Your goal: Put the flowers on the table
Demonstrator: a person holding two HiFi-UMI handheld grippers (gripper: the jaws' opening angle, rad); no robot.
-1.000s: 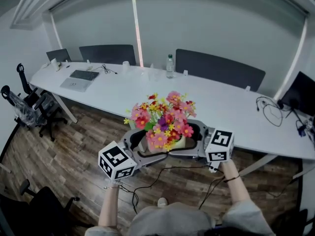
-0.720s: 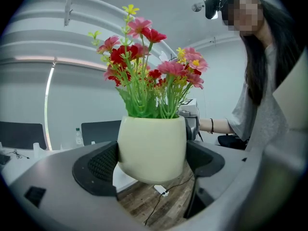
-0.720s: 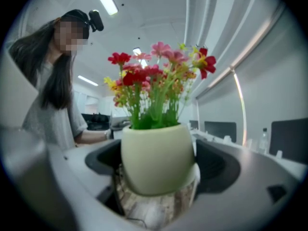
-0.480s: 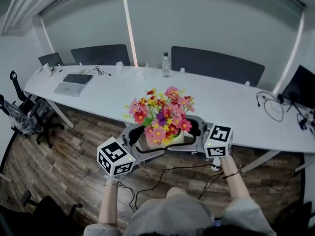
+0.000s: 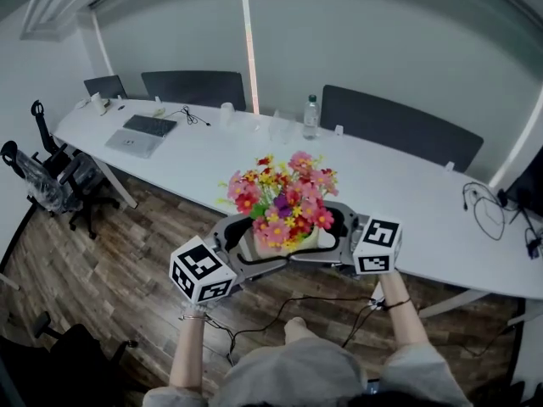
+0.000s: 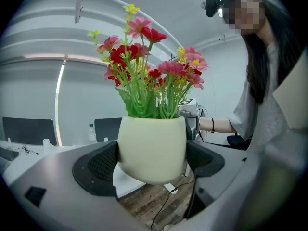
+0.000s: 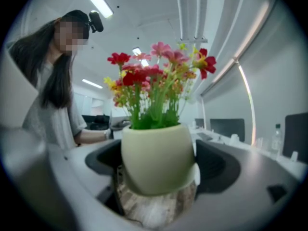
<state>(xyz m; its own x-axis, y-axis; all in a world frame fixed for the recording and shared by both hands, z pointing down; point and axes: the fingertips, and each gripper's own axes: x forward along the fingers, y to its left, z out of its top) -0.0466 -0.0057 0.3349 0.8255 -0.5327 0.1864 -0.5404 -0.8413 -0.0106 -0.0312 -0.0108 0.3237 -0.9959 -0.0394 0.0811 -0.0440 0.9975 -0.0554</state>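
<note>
Status: mid-carry. Holding the cream rounded ceramic pot [image 5: 307,246] of red, pink and yellow artificial flowers [image 5: 284,197] in mid-air, clamped from two sides. Left tongs [image 5: 244,251] pressed onto one flank of the pot, right tongs [image 5: 329,236] onto the opposite flank. Dark padded jaws hard against the glaze in both gripper views, no gap visible. Sits upright, no tilt worth noting.

Versus a second ago: same grip, same pose of the pot between the two marker cubes. Shift only in the backdrop: long white table [image 5: 407,193] swung sideways across the head view, along with the clear water bottle [image 5: 311,117] and grey laptop [image 5: 142,134] on it. Reads as walking or turning along the table, not as any slip in the hold.

Position now: just short of the table's near edge, over the brown wood-plank floor [image 5: 127,261]. Blooms overlapping the table top in the head view; pot base not above it, as far as can be judged.

Meaning for the task: nothing placed yet. Remaining, by my read:
- carry past the table's near edge
- lower onto the bare white stretch on the near side of the bottle
- spread both tongs

Worth keeping level on the way down; tall stems, looks top-heavy.
</note>
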